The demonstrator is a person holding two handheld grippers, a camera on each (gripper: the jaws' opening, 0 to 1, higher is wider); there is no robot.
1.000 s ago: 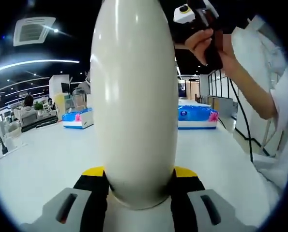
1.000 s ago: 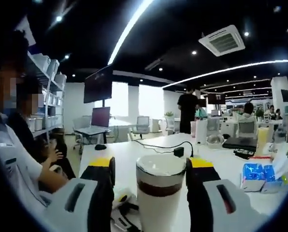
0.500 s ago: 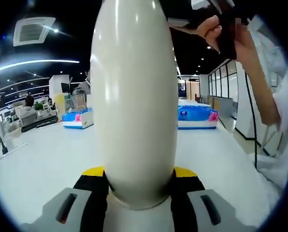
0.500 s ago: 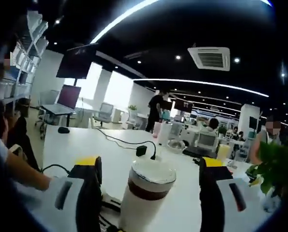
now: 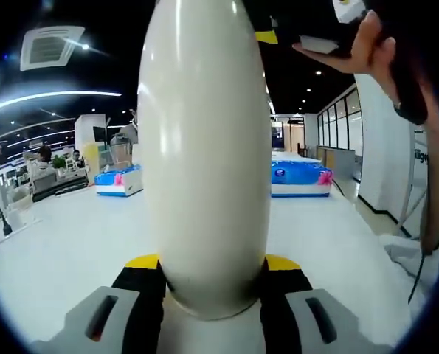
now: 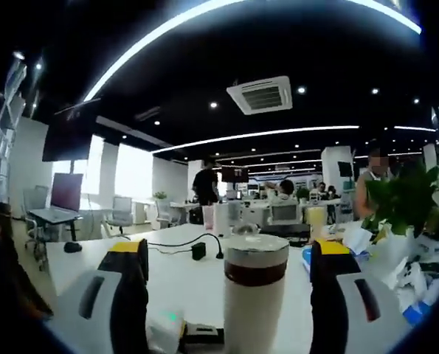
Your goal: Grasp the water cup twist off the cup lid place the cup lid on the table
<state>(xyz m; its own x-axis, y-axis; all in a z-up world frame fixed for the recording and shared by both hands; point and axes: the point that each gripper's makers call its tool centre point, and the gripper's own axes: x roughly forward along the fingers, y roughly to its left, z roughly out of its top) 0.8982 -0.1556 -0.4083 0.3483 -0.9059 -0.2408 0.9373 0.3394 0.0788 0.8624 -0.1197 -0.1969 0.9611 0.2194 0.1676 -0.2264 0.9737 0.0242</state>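
Though partly cropped, one water cup (image 5: 204, 147) between two fingers (image 5: 142, 284).

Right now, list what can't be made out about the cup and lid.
- Left gripper view: the cup is cut off at the upper edge, lid included.
- Right gripper view: the cup's base is cut off by the bottom edge.
- Right gripper view: whether the lid is loosened; its seam is too small.
- Left gripper view: the hand hides most of what it holds.
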